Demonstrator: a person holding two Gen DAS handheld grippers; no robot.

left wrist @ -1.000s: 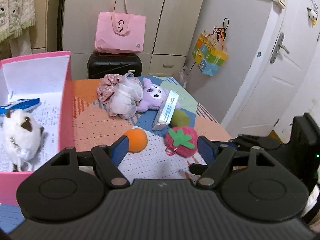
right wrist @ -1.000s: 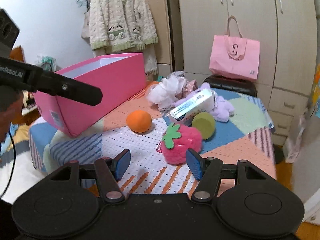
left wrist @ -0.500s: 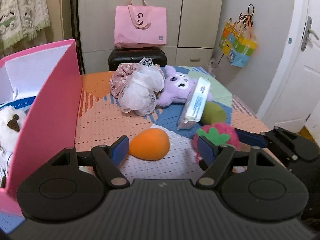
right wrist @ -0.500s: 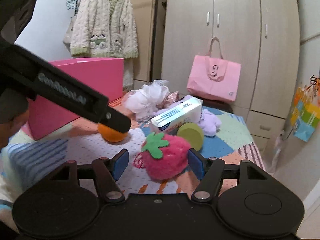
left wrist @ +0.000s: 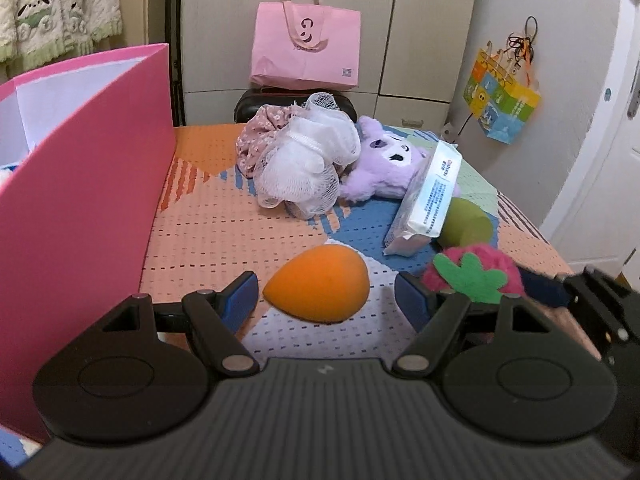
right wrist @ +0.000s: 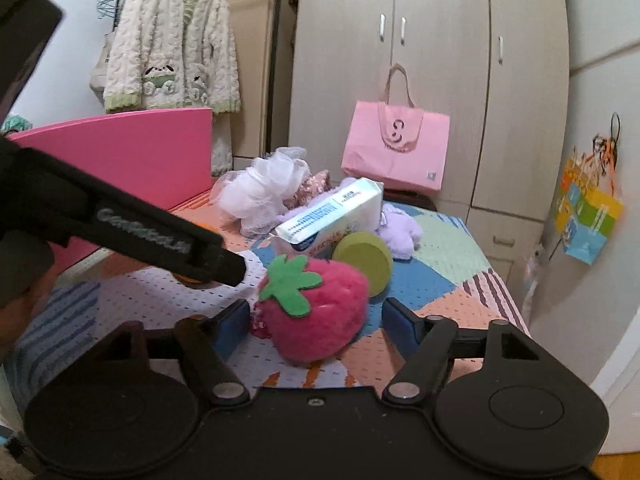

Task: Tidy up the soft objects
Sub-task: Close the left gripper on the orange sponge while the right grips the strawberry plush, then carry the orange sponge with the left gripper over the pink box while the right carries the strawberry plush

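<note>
An orange egg-shaped sponge [left wrist: 318,288] lies on the patchwork table cover, between the open fingers of my left gripper [left wrist: 326,300]. A pink plush strawberry [right wrist: 316,312] with a green leaf lies between the open fingers of my right gripper [right wrist: 314,322]; it also shows in the left wrist view [left wrist: 472,272]. Behind lie a green round sponge [right wrist: 364,260], a white wipes pack [right wrist: 332,216], a purple plush toy [left wrist: 384,164], a white mesh puff [left wrist: 308,168] and a floral scrunchie [left wrist: 260,136]. The pink box [left wrist: 88,184] stands at the left.
A pink tote bag [left wrist: 306,52] sits on a black case behind the table. A wardrobe [right wrist: 432,80] and a hanging cardigan [right wrist: 172,44] stand behind. The left gripper's body [right wrist: 120,224] crosses the right wrist view. The table's right edge runs near the door.
Both grippers have come lower and closer to the table. The orange sponge now lies between the left fingers and the strawberry between the right fingers. Both stay open.
</note>
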